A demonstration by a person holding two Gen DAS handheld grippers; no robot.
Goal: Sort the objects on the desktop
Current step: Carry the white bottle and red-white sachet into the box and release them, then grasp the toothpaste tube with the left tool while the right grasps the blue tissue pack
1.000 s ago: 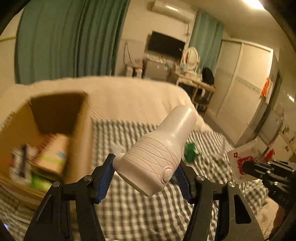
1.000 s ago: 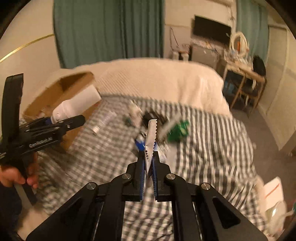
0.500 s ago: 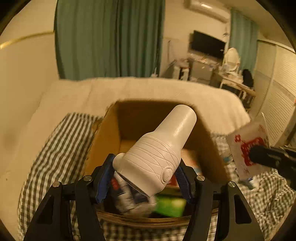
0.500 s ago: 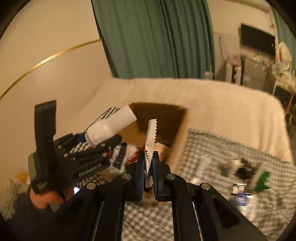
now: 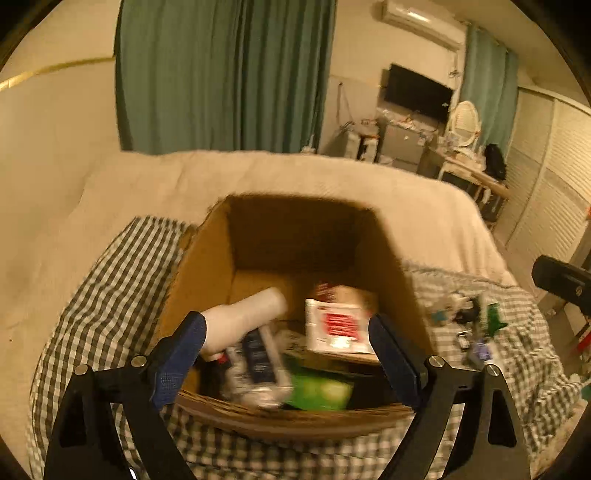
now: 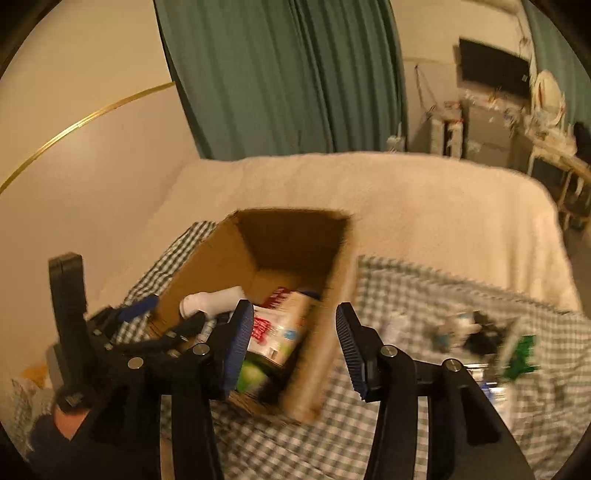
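Left gripper hanging wide open over cardboard box; white bottle lying inside, near-left. Right gripper gaping too, holding nothing, hovering at box's right wall.

Green curtains, wall television, air conditioner, white blanket, vanity mirror

Bed covered by cream blanket farther from claws, checked cloth nearer. Open cardboard box set on checked cloth directly ahead of left claw. Blurred small items scattered on cloth right of right claw.
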